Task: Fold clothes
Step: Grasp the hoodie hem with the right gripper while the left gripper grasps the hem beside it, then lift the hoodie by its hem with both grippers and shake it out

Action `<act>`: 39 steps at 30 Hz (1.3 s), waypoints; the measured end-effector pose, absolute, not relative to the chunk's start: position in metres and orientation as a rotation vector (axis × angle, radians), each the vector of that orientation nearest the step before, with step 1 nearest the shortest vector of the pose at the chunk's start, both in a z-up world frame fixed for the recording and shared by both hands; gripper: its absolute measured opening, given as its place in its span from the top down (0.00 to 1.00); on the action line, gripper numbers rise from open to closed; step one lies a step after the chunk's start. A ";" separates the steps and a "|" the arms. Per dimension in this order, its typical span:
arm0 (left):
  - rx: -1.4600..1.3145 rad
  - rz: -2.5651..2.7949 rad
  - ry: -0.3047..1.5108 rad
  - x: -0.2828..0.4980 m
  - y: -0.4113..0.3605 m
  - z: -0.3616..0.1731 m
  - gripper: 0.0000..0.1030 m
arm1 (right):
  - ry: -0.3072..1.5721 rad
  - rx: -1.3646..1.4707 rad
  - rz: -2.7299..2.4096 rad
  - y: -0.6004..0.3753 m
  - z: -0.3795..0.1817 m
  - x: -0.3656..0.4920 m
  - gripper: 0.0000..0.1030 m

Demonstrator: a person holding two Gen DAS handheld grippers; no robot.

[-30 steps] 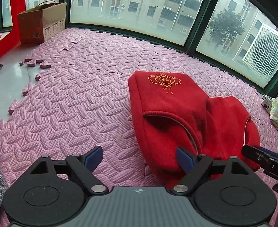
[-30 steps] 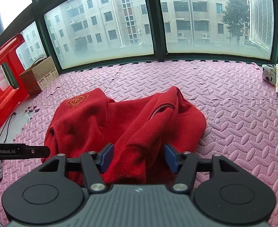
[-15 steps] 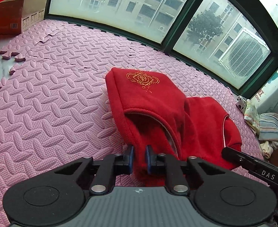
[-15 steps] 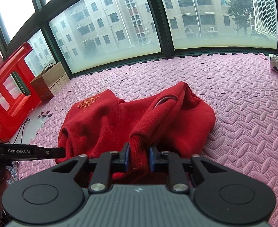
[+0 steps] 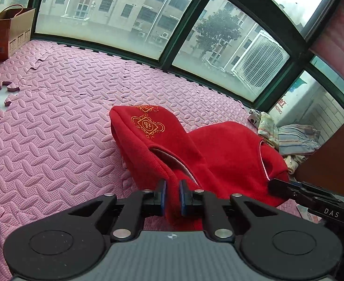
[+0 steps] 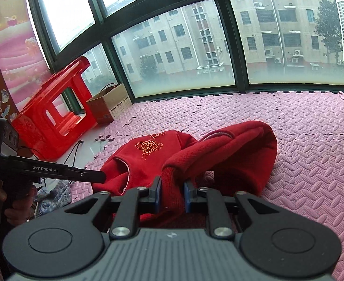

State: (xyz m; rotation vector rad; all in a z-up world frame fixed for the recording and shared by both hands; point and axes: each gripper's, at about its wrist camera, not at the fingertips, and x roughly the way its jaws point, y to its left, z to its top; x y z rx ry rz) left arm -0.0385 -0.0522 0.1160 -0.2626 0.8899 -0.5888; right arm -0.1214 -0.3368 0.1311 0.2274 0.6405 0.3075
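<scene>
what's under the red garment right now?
Pink foam mat shows all around the red garment. Both the left hand-held gripper and right hand-held gripper pinch its near edge. Whatever lies beneath its bunched middle is covered.

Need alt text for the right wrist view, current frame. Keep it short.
Right tongs clamped on a ribbed edge of a red sweater with a gold emblem, which is bunched on a pink foam mat. At left, the left tongs reach the sweater's other edge; behind are a red plastic stool, a cardboard box and large windows.
</scene>
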 end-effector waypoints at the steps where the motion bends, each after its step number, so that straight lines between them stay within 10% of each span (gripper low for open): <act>1: -0.261 -0.602 0.899 -0.044 -0.050 0.116 0.88 | 0.644 0.223 0.314 -0.336 0.132 -0.126 0.83; 11: -0.126 -0.656 1.062 -0.084 -0.052 0.076 0.85 | 0.869 0.146 0.361 -0.331 0.102 -0.179 0.80; 20: -0.078 -0.650 1.033 -0.088 -0.051 0.081 0.56 | 0.854 0.116 0.267 -0.361 0.112 -0.175 0.73; 39: -0.102 -0.578 0.910 -0.016 -0.084 0.099 0.44 | 0.773 0.237 0.029 -0.429 0.098 0.033 0.64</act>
